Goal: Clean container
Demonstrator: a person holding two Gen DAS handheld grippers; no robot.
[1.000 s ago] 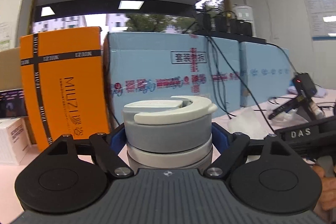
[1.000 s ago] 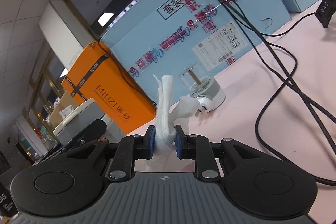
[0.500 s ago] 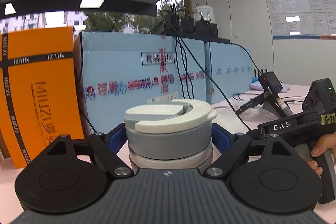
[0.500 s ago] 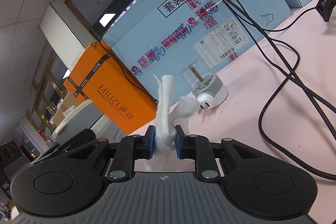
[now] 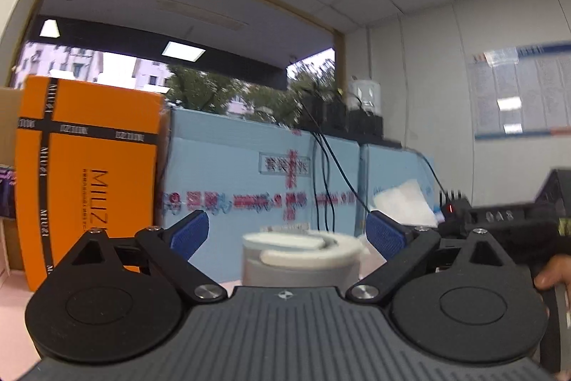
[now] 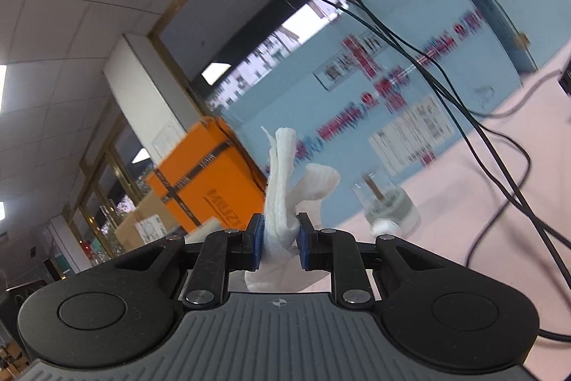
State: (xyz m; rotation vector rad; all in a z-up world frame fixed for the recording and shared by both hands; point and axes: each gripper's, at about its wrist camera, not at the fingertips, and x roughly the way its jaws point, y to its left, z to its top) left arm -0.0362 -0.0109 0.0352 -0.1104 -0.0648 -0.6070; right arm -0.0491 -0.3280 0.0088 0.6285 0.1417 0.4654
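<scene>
In the left wrist view a grey cylindrical container [image 5: 301, 265] with a white lid stands low between the fingers of my left gripper [image 5: 288, 234]. The blue pads are spread wide and stand clear of its sides. In the right wrist view my right gripper [image 6: 279, 240] is shut on a white crumpled cloth [image 6: 285, 181] that sticks up from the pads. A small clear container on a white and grey base [image 6: 387, 207] stands on the pink table ahead of it. The right gripper's body and the holding hand [image 5: 551, 274] show at the right edge of the left wrist view.
An orange box [image 5: 89, 174] and large light-blue cartons [image 5: 267, 181] stand along the back of the pink table [image 6: 481, 188]. Black cables [image 6: 499, 166] hang down the cartons and trail across the table at the right.
My left gripper has opened and let go of the grey container, which now sits lower in the view. My right gripper still holds the cloth and has shifted a little.
</scene>
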